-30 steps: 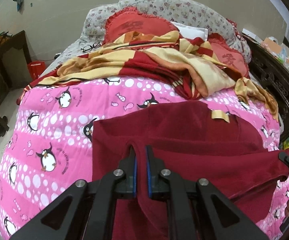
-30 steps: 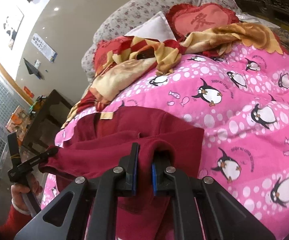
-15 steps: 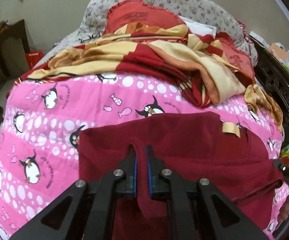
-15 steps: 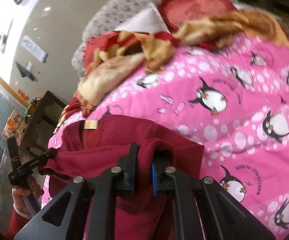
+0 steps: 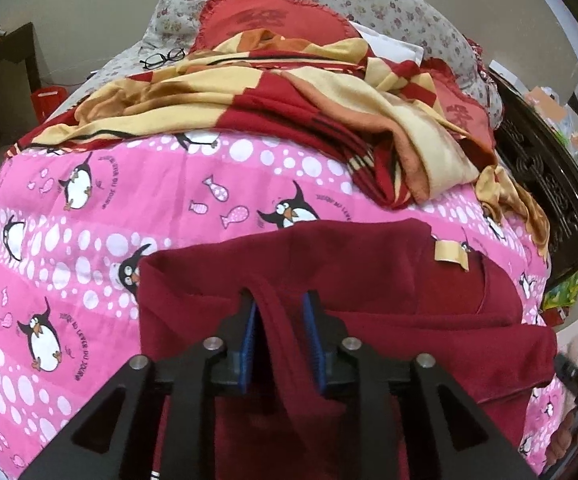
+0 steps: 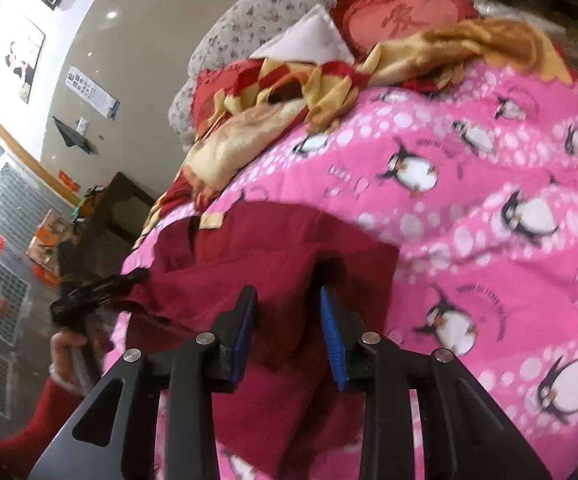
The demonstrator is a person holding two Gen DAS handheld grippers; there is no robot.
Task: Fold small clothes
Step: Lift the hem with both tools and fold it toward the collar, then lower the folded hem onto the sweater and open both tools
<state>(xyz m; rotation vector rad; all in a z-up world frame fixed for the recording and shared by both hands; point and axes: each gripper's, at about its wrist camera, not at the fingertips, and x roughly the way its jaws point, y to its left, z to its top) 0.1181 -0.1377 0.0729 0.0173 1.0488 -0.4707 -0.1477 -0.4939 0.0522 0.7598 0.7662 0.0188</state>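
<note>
A dark red garment (image 5: 349, 268) with a tan neck label (image 5: 451, 254) lies folded over on a pink penguin quilt (image 5: 129, 208). My left gripper (image 5: 283, 308) is open, its blue pads either side of a ridge of the red cloth, which hangs loose between them. In the right wrist view the same garment (image 6: 249, 248) lies on the quilt (image 6: 489, 208). My right gripper (image 6: 287, 300) is open, with red cloth lying between the jaws. The other gripper (image 6: 89, 292) shows at the garment's left edge.
A red and yellow blanket (image 5: 289, 96) is heaped behind the garment. A red heart cushion (image 5: 273, 20), floral pillows and a pair of glasses (image 5: 163, 58) lie at the bed head. A dark carved bed frame (image 5: 545, 168) runs along the right. A dark wooden table (image 6: 109, 208) stands beside the bed.
Both grippers were shut on the red cloth and have now opened. The folded edge has been carried forward over the garment and let go.
</note>
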